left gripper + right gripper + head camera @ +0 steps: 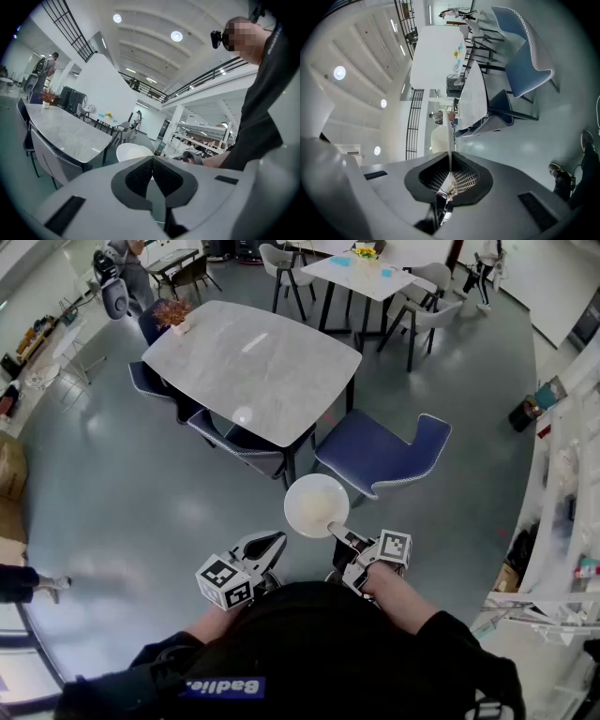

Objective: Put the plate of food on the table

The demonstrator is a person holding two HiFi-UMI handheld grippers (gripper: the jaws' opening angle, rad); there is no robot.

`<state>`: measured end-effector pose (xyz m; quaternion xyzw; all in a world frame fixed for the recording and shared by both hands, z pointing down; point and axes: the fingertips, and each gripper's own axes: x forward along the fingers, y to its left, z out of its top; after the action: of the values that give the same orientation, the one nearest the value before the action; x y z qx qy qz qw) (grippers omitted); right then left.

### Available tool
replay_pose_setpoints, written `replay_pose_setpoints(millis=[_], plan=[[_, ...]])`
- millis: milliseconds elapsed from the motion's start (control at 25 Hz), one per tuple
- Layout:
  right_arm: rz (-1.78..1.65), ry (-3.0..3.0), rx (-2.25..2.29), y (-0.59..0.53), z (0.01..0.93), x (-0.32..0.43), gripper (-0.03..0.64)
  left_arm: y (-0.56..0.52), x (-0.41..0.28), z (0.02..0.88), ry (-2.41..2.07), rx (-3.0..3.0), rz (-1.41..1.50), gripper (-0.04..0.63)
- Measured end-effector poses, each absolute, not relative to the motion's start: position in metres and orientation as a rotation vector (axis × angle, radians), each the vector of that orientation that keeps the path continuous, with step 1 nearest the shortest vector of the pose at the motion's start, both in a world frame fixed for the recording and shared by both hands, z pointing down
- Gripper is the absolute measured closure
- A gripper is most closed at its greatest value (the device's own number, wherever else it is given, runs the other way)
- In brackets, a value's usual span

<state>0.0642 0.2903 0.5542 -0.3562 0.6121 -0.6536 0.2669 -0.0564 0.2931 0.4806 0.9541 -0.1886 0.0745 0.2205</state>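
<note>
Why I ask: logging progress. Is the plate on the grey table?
No, the right tongs hold the plate by its rim over the floor, short of the table.

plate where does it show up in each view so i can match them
Head view: white plate at centre, held by the right gripper.
Left gripper view: low centre, just above the jaws.
Right gripper view: edge-on at centre, clamped between the jaws.
Shared landmark: the grey table.

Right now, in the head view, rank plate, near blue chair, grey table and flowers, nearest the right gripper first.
1. Plate, held in the right gripper.
2. Blue chair, just beyond, right.
3. Grey table, ahead, left.
4. Flowers, table's far corner.
</note>
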Motion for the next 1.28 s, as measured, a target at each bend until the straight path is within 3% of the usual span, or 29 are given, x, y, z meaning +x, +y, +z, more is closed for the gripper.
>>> replay_pose_setpoints(millis=[1280], plan=[[-1.845,1.684,-0.905,0.289,0.565,0.103,0.597,0.316,-0.016,0.489,-0.651,2.585,0.194,0.588]])
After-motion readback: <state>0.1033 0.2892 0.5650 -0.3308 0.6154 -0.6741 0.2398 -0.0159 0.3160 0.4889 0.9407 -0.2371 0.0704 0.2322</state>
